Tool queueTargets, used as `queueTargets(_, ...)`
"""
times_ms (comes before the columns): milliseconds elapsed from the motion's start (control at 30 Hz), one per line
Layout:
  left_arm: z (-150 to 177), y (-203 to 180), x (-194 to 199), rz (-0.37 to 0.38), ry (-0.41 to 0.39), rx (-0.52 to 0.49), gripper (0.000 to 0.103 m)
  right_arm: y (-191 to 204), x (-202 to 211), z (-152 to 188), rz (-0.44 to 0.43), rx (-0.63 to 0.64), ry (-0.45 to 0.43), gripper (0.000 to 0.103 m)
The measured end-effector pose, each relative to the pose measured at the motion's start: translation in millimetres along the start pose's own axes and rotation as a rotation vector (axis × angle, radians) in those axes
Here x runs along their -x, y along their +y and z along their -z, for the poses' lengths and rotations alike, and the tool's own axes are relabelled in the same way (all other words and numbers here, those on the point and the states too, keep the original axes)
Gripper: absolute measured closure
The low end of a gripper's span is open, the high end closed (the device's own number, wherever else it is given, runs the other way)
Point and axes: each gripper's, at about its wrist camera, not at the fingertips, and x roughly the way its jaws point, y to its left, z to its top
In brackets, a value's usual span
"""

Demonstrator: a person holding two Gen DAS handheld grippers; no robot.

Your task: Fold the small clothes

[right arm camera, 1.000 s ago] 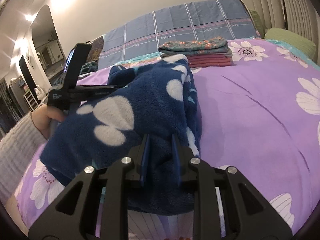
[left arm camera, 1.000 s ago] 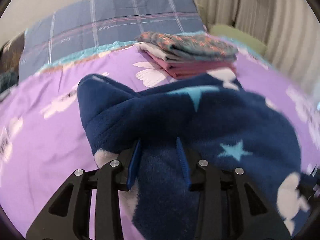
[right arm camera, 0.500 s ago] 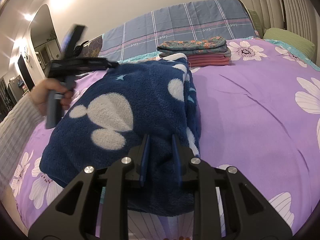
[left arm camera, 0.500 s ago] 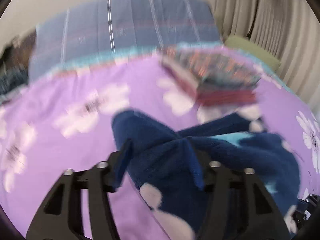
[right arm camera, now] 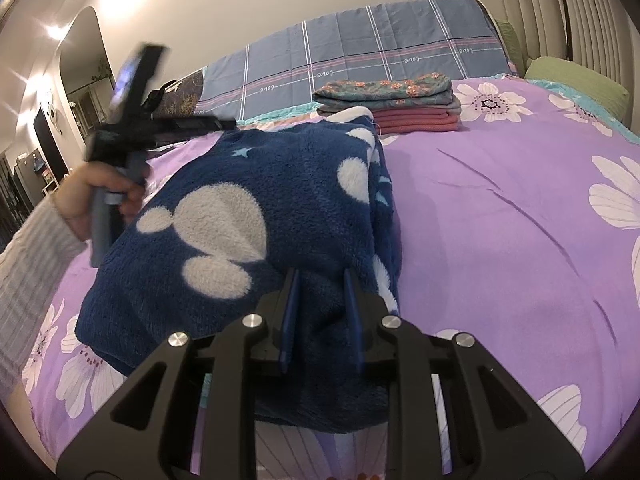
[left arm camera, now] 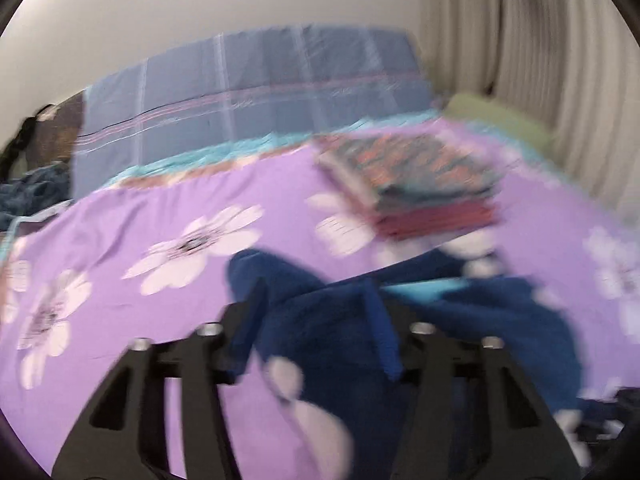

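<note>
A dark blue fleece garment (right arm camera: 260, 200) with white blobs and pale stars lies folded on the purple flowered bedcover (right arm camera: 500, 220). My right gripper (right arm camera: 321, 280) is shut on its near edge, with fleece bunched between the fingers. My left gripper (left arm camera: 316, 292) hangs in the air above the garment's (left arm camera: 460, 332) left side. Its jaws are closing with nothing between them, and the fleece lies below them. In the right wrist view a hand (right arm camera: 100, 192) holds that gripper up, clear of the cloth. The left wrist view is blurred by motion.
A stack of folded clothes (right arm camera: 386, 100), with a floral piece on top and red ones beneath, sits behind the garment near a blue plaid pillow (right arm camera: 360, 52). A green pillow (right arm camera: 572, 84) lies at the far right by the curtain. Bare bedcover spreads to the right.
My left gripper let go of the fleece's left edge, opened, and rose up and away. The garment settled flat on the bed. My right gripper stayed put.
</note>
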Motion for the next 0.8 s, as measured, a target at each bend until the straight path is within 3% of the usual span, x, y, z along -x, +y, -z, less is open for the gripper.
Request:
queueTargets(67,3,-12,7,0.065,0.007,-0.023,0.063,0,0,0,-0.001,-0.001,0.0,0.08)
queueTargets(100,10,-21,-3,0.069,0.049,-0.065,0.063,0,0,0,0.0,0.0,0.0,0.08)
queueTargets(167,33,-36,-37,0.018,0.161,-0.136,0.063,1,1,1,0.001,0.001,-0.001,0.08)
queueTargets(200,46,-42,-50,-0.009,0.145,-0.164,0.064,1,1,1,0.0,0.001,-0.001,0.08)
queueTargets(267,44,-38,-49,0.002,0.146,-0.12,0.064,2,1,0,0.008,0.007,0.002,0.08)
queueTargets(333,44,-40,-51,-0.008,0.16,-0.145,0.065,4,5,-4,0.018,0.019,0.008,0.079)
queueTargets(400,44,-38,-51,-0.005,0.163,-0.14,0.065,7,12,-15,0.017,0.035,0.036,0.072)
queueTargets(467,45,-36,-49,-0.004,0.157,-0.134,0.065,13,28,-37,0.014,0.064,0.001,0.066)
queueTargets(567,46,-38,-48,-0.015,0.148,-0.135,0.065,29,38,-75,0.053,0.174,-0.077,0.066)
queueTargets(633,45,-43,-43,-0.013,0.142,-0.13,0.065,34,22,-97,0.034,0.215,-0.06,0.073)
queueTargets(667,45,-42,-42,-0.011,0.138,-0.126,0.065,33,9,-107,0.011,0.206,-0.037,0.085)
queueTargets(700,45,-41,-41,-0.009,0.133,-0.123,0.065,28,-10,-116,-0.017,0.176,0.002,0.091)
queueTargets(733,46,-40,-40,-0.007,0.126,-0.118,0.065,25,-23,-119,-0.026,0.16,0.029,0.091)
queueTargets(767,47,-39,-40,-0.005,0.121,-0.115,0.065,20,-42,-119,-0.016,0.154,0.071,0.091)
queueTargets(800,48,-39,-39,-0.002,0.114,-0.112,0.065,13,-73,-113,0.052,0.171,0.147,0.094)
